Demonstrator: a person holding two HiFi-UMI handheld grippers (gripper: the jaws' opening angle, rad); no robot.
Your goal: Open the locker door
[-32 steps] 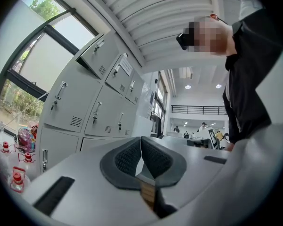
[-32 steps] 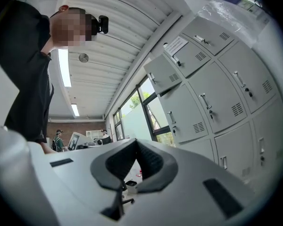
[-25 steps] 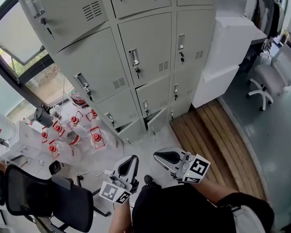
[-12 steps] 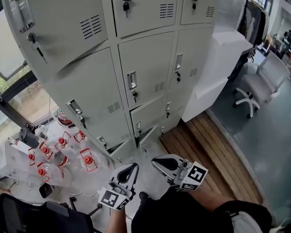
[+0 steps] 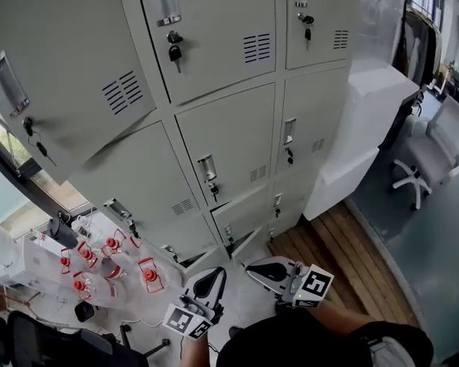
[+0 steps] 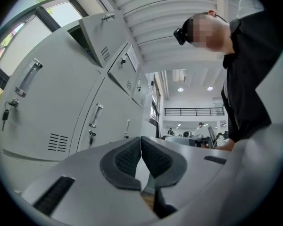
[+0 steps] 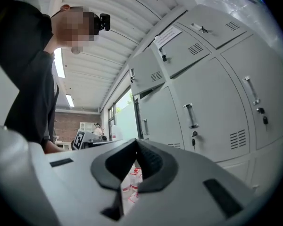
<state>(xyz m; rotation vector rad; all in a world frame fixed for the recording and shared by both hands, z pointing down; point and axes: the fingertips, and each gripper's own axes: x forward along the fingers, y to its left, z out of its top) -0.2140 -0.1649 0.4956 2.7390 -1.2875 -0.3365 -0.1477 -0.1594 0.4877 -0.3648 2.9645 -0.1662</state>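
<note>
A bank of grey lockers (image 5: pixel 214 90) fills the head view, each door with a handle and a key lock. The middle door (image 5: pixel 229 155) is closed, and a low door (image 5: pixel 241 243) near the floor stands ajar. My left gripper (image 5: pixel 216 271) is held low by the person's body, shut and empty, well short of the lockers. My right gripper (image 5: pixel 250 267) is beside it, also shut on nothing. In the left gripper view the shut gripper (image 6: pixel 141 139) points up past closed doors (image 6: pixel 52 102) towards an open upper door (image 6: pixel 106 32). In the right gripper view the shut gripper (image 7: pixel 135 142) points along the lockers (image 7: pixel 212 102).
Water jugs with red handles (image 5: pixel 99 262) sit on the floor at the left, below a window. A black chair (image 5: pixel 38 342) is at the bottom left. A white cabinet (image 5: pixel 359 128), a wooden floor strip (image 5: pixel 344 258) and a white office chair (image 5: pixel 436 147) lie right.
The head view has tilted upward, so more of the upper locker doors shows. Both grippers stay low by the body, shut, in nearly the same place.
</note>
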